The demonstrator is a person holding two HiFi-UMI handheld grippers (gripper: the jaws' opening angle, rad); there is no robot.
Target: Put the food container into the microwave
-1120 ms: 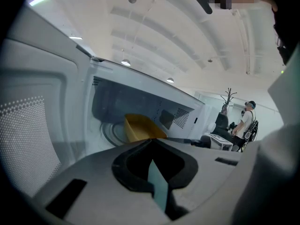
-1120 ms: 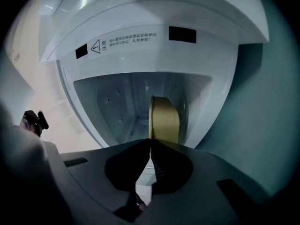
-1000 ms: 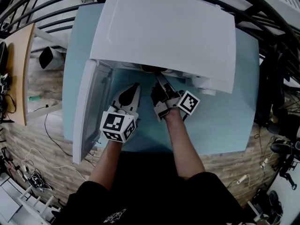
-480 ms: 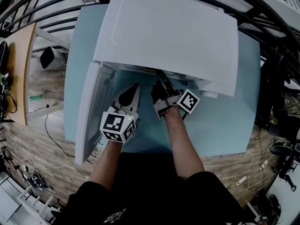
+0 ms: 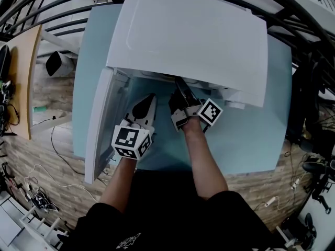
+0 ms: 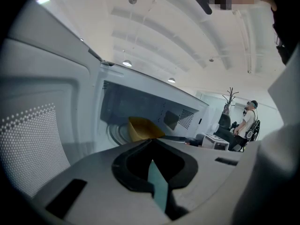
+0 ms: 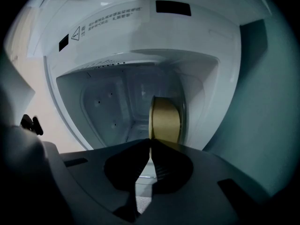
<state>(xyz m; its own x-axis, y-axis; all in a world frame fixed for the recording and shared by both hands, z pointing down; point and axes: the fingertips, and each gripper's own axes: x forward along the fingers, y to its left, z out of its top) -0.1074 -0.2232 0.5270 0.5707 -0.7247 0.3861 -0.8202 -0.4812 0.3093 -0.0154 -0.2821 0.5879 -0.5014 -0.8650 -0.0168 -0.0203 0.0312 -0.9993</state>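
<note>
The white microwave (image 5: 188, 35) stands on a light blue table (image 5: 246, 140) with its door (image 5: 99, 124) swung open to the left. My right gripper (image 5: 179, 83) reaches into the cavity mouth. In the right gripper view its jaws (image 7: 150, 143) are shut on the rim of the tan food container (image 7: 165, 118), which is inside the cavity (image 7: 112, 102). My left gripper (image 5: 151, 99) hovers in front of the opening beside the door, shut and empty. In the left gripper view (image 6: 151, 140) the container (image 6: 140, 128) shows just past the jaw tips.
The door's dotted window (image 6: 33, 139) stands close on the left of my left gripper. A wooden shelf (image 5: 21, 82) and cables lie on the floor to the left. A person (image 6: 248, 121) stands far off in the room.
Almost nothing has moved. Both grippers hold their places; the head view has shifted slightly, so less of the container shows under the microwave's top edge.
</note>
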